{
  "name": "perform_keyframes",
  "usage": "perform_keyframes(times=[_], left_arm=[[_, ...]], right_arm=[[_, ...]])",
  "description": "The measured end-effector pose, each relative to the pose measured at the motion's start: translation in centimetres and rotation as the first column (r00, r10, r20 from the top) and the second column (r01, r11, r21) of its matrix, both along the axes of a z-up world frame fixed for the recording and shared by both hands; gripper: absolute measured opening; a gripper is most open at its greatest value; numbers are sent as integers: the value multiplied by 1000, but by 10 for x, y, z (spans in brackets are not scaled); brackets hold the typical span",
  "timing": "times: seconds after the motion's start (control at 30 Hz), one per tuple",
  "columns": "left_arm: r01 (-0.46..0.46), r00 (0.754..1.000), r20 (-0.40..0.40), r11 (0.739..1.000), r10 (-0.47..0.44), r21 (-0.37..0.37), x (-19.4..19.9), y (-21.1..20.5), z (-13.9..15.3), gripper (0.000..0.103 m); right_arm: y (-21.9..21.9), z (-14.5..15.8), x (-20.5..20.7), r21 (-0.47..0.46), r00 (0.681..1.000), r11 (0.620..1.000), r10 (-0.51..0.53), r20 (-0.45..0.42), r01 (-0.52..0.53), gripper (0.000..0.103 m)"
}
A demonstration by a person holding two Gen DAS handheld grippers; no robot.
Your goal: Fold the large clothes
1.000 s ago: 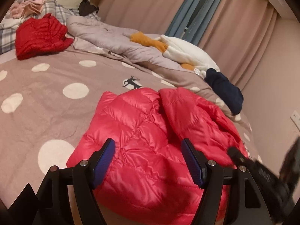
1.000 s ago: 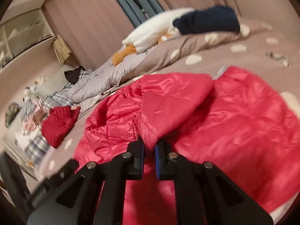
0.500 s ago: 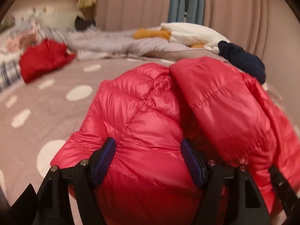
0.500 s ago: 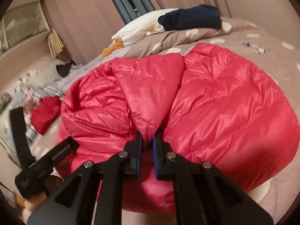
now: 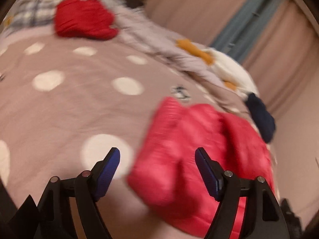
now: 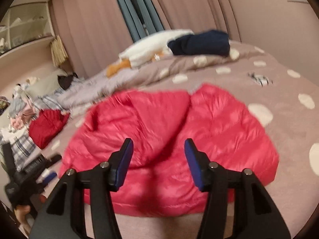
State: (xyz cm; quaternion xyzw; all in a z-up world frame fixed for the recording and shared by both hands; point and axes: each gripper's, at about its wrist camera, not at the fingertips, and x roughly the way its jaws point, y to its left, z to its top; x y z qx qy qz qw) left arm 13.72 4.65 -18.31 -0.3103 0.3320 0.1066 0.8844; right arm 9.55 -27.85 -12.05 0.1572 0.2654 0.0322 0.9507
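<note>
Surroundings: a bed with a taupe polka-dot cover [image 6: 259, 83] carries everything; a grey quilt [image 5: 159, 45] lies bunched along its far side, with a white and orange plush [image 6: 151, 49] and a folded navy garment [image 6: 201, 42] on it.
Other clothes: a dark red jacket [image 5: 83, 19] lies folded near the head of the bed, well apart from the task's thing; plaid and pink laundry [image 6: 18, 115] is piled beyond it.
Backdrop: pink curtains [image 6: 89, 29] with a grey-blue one between them hang behind the bed.
In the way: nothing lies on the red down jacket [image 6: 169, 139] or between it and either tool.
Jacket, place: on the cover near the bed's front edge, lying as a folded bundle.
Jacket, lie: in the right wrist view its long axis runs left to right across the bed; a folded panel lies over its left half. Motion blur hides finer detail.
Left tool [image 5: 157, 171]: fingers wide apart, holding nothing, above the bundle's left edge.
Right tool [image 6: 158, 160]: fingers apart, holding nothing, above the bundle's near edge.
</note>
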Motion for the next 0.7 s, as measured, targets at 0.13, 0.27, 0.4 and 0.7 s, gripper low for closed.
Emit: perform_keyframes(times=[0.13,0.27,0.4,0.7], left_arm=[[-48,995,-92,989,36,-137,3,29,-26,76],[123,987,-59,945,-148,-302,9,20,-34,76],[317,927,-97,894,-363,-316,28,-17,-41,86],[313,943,-84,943,-323,-109,29,-50,-38,86]], right_arm=[[10,21,10,-15,999,1000,25,31,-24,53],[29,26,38,-47,998,997,69,13,-68,51],[41,0,79,-82,989,991,93,-114,-103,41],[50,-63,75,-172,987,982,57,-148,-82,34]])
